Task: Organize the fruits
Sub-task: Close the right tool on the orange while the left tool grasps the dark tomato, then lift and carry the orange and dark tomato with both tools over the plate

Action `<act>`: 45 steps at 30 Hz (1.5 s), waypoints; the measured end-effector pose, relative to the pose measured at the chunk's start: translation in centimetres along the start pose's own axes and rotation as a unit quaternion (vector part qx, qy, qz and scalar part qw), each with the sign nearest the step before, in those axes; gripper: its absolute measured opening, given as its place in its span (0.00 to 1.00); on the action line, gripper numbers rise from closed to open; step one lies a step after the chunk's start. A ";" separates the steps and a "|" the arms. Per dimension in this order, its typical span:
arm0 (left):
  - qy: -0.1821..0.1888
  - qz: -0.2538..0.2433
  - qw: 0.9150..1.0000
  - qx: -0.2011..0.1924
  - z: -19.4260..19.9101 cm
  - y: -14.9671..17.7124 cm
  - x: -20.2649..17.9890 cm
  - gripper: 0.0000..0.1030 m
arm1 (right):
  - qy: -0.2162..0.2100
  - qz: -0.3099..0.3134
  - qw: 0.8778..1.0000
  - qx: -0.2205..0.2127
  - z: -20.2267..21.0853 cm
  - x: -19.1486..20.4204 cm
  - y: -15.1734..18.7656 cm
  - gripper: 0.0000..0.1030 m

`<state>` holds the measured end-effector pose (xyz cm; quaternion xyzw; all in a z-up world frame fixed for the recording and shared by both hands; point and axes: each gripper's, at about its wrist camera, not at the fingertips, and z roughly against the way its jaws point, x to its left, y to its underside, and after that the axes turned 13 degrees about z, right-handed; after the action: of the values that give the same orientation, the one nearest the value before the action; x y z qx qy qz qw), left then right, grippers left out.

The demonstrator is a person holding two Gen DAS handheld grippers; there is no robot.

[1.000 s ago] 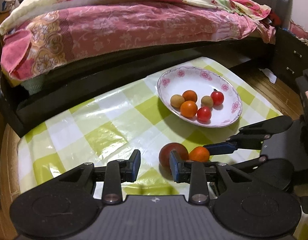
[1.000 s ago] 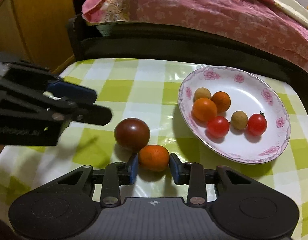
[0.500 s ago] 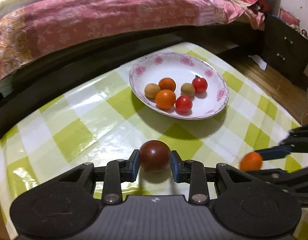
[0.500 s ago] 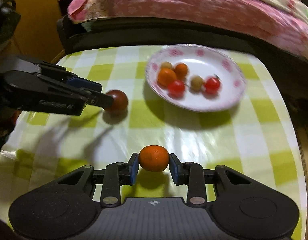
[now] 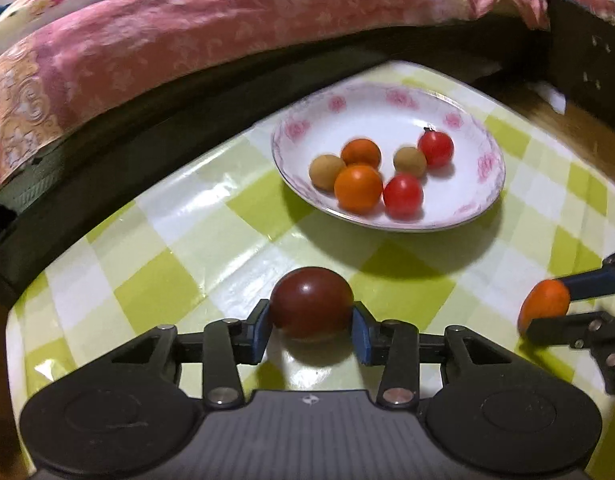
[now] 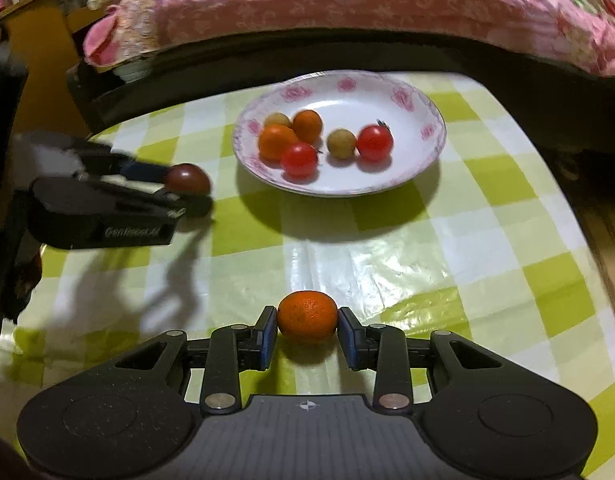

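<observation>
Left wrist view: my left gripper [image 5: 311,322] clamps a smooth, glossy dark red fruit [image 5: 311,302], round with no clear long axis, above the shiny green-and-white checked tablecloth [image 5: 211,216]. My right gripper [image 6: 306,330] grips a dimpled, slightly flattened orange [image 6: 306,317], widest from pad to pad. Both grippers point forward toward the oval, floral-rimmed white plate [image 6: 407,92], which holds small round fruits in orange, red and tan. A pink patterned quilt [image 5: 187,28] lies beyond the table.
</observation>
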<state>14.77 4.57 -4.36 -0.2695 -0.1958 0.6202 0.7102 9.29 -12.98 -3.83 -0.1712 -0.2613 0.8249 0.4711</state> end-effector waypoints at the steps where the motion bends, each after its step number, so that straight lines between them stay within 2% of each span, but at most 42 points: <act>1: -0.005 0.001 1.000 0.001 0.0 0.0 -0.2 0.47 | 0.002 -0.001 1.000 -0.002 0.0 0.0 -0.1 0.29; 5: -0.036 -0.001 0.999 -0.003 0.3 0.4 -1.6 0.45 | 0.006 0.003 1.000 -0.007 -0.1 0.3 -0.3 0.29; 12: -0.045 -0.001 0.999 0.005 2.6 2.4 -3.2 0.45 | 0.010 0.018 1.000 -0.014 0.9 0.7 0.0 0.28; 20: -0.041 0.014 0.999 0.015 5.9 5.2 -3.7 0.45 | 0.020 0.058 0.998 0.000 1.3 2.3 0.8 0.28; 24: -0.048 -0.009 0.998 0.033 5.5 6.3 -4.6 0.45 | 0.027 0.084 0.996 0.011 1.4 3.1 1.0 0.28; 28: -0.039 -0.023 0.998 0.034 5.0 6.5 -5.4 0.46 | 0.031 0.089 0.995 0.012 1.4 3.2 1.2 0.28; 32: -0.024 -0.012 0.999 0.031 4.8 6.3 -4.9 0.47 | 0.016 0.078 0.997 0.017 1.0 2.7 1.3 0.30; 45: 0.006 -0.001 1.000 0.009 4.9 6.9 -3.9 0.48 | 0.003 0.100 0.995 -0.022 1.4 2.3 2.7 0.30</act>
<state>5.77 2.00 -4.62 -0.2664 -0.1864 0.6195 0.7145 5.54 -12.48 -4.38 -0.2089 -0.2596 0.8616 0.3830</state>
